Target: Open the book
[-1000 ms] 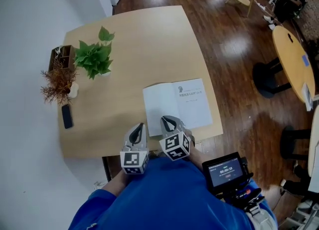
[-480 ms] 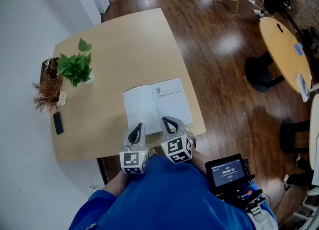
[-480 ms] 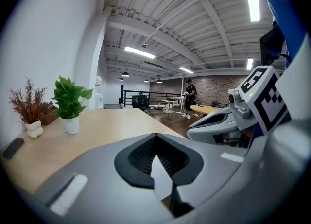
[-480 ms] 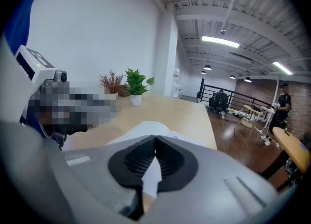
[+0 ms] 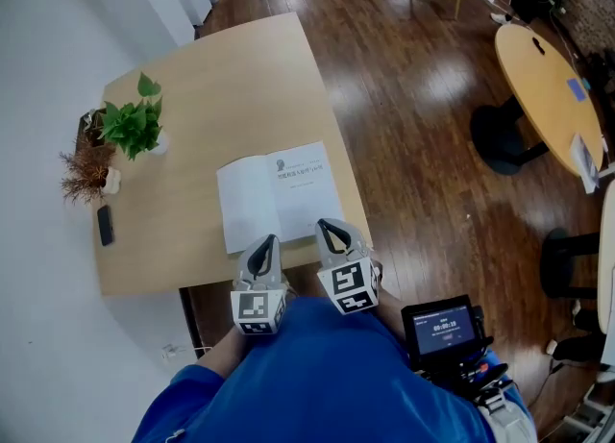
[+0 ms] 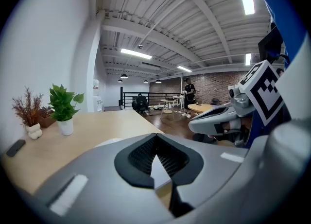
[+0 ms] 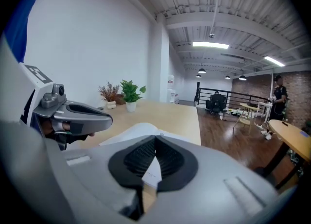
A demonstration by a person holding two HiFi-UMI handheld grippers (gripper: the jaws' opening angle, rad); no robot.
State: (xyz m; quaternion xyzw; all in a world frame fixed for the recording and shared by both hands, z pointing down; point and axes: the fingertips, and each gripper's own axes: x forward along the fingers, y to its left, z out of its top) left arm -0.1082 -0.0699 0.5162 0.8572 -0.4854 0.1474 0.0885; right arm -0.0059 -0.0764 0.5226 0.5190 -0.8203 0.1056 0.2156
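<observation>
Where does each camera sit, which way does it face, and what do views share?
Head view: on the person's head, steeply down onto table, open book, left gripper, right gripper, blue torso.
Left gripper view: on the left gripper, along its shut jaws across the table; right gripper at right.
Right gripper view: on the right gripper, over the book; left gripper at left.
Shared: all three show the green plant.

The right gripper's (image 7: 155, 137) jaws are pressed together at the tips, with nothing between them. Just past them the book (image 7: 141, 131) lies open by the table's (image 7: 182, 116) near edge. The left gripper (image 7: 105, 117) juts in from the left. A green plant (image 7: 130, 92) and a dried sprig (image 7: 109, 93) stand at the far left corner.
</observation>
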